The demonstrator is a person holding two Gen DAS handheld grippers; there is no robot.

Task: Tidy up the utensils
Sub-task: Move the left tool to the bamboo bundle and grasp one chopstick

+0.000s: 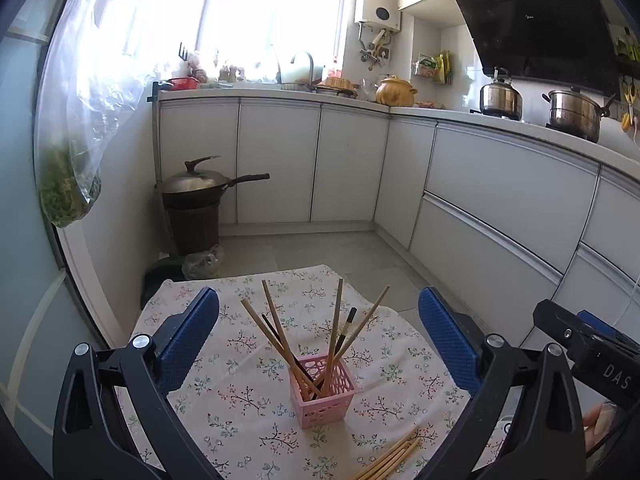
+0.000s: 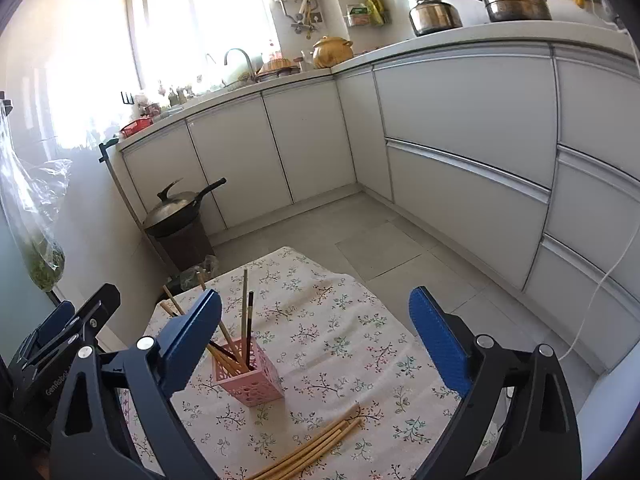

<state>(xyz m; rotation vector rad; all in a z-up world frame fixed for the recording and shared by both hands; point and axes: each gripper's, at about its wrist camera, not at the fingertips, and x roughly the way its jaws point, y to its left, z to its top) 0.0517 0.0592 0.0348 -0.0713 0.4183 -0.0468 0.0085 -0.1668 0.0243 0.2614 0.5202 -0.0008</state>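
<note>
standing near the middle of the floral-cloth worktop (image 1: 248,400), a pink perforated plastic square basket (image 1: 323,396) holds several wooden and dark chopsticks (image 1: 334,332) leaning outward; a loose bundle of bamboo chopsticks (image 2: 316,446) lies flat just in front of it; left gripper (image 1: 320,334) fingers spread wide, holding nothing; right gripper (image 2: 316,330) fingers likewise wide apart, empty

Legible markings, two found. Left wrist view: white letters "DAS" on the black body of the right gripper (image 1: 592,344), cut off at the frame edge. Right wrist view: "GenRobot", partly hidden, on the black body of the left gripper (image 2: 60,332).
</note>
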